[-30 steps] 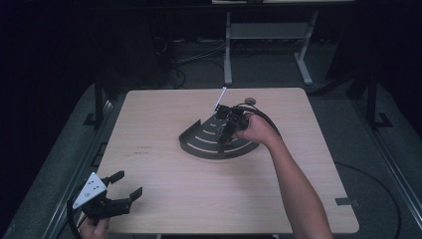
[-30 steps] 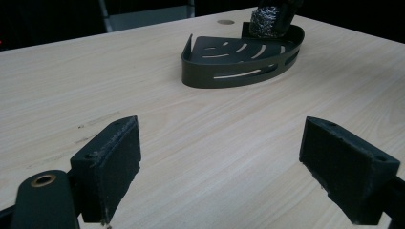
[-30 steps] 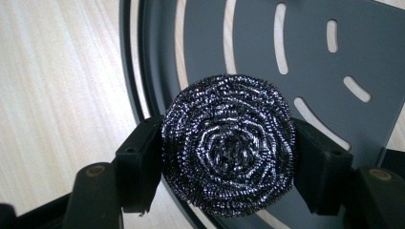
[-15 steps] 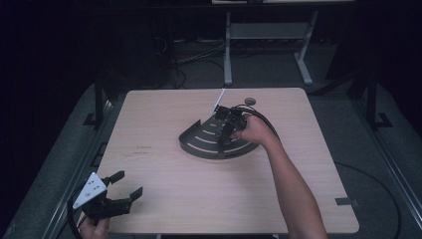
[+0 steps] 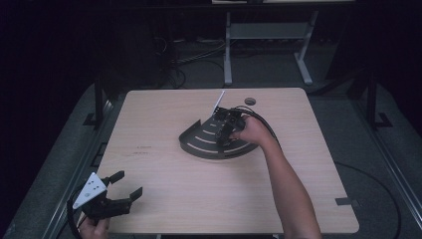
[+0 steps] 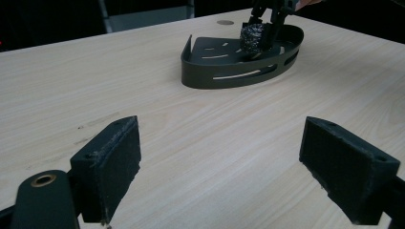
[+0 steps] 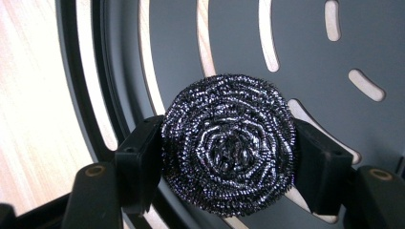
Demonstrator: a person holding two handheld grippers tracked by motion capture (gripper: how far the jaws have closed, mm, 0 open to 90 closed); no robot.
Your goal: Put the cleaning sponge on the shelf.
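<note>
Left gripper (image 5: pixel 122 191): at the near left corner of the pale wood-grain table (image 5: pixel 164 199), in a hand at the bottom edge of the high view; jaws spread wide with nothing between them; grey three-cornered plate on top, dotted with small marks.
Left gripper's pads (image 6: pixel 111 162): two black blocks with a rough, slightly fuzzy face, well apart, bare tabletop between them in the left gripper view.
Scourer's place: round steel-wool scouring pad (image 7: pixel 228 143) clamped between the pads of the right gripper (image 7: pixel 228 157), one black pad pressed against each side; inside the tray, just above its floor.
Right gripper's state: closed on the scouring pad, jaws pointing down into the tray.
Right arm's pose: bare forearm (image 5: pixel 288 189) running from the bottom edge up and leftward across the table, hand (image 5: pixel 251 132) wrapped around the gripper body over the tray's right half, black cable looping behind.
Scouring pad's look: dark, shiny coiled wire wound in a tight spiral; seen from the left gripper view as a small glittering lump (image 6: pixel 253 36).
Dark grey quarter-round metal tray (image 5: pixel 199 142): mid-table toward the far side, well apart from the left gripper; low curved wall with long slots, flat floor (image 7: pixel 296 47) cut by curved slots showing wood beneath.
</note>
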